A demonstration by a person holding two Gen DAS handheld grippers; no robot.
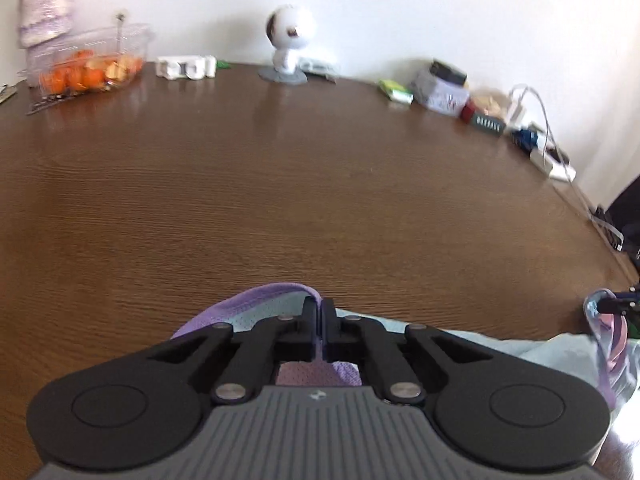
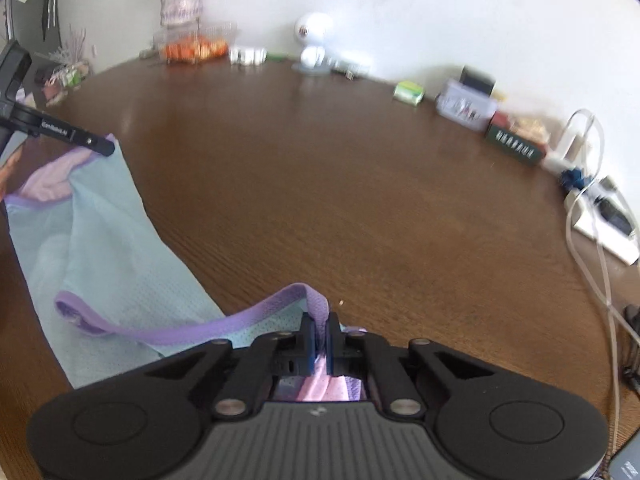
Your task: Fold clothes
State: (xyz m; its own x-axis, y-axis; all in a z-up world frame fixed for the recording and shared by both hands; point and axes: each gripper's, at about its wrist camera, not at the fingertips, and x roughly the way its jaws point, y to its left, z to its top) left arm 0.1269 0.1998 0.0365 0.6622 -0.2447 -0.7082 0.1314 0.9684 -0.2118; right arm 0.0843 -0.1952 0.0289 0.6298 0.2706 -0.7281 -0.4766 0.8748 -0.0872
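Mesh jersey (image 2: 92, 240), pale blue with purple trim, hangs unfolded low over the brown worktop (image 2: 340, 184); left gripper (image 1: 321, 312) and right gripper (image 2: 321, 334) each pinch a purple-edged strap, folding apparently just beginning.

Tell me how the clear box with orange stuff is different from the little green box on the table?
The clear box is see-through and shows orange fruit inside; the green box is solid, its contents hidden. The clear box looks bigger. The clear box sits at the far left, the green box further right. Both rest on the brown table near the wall.
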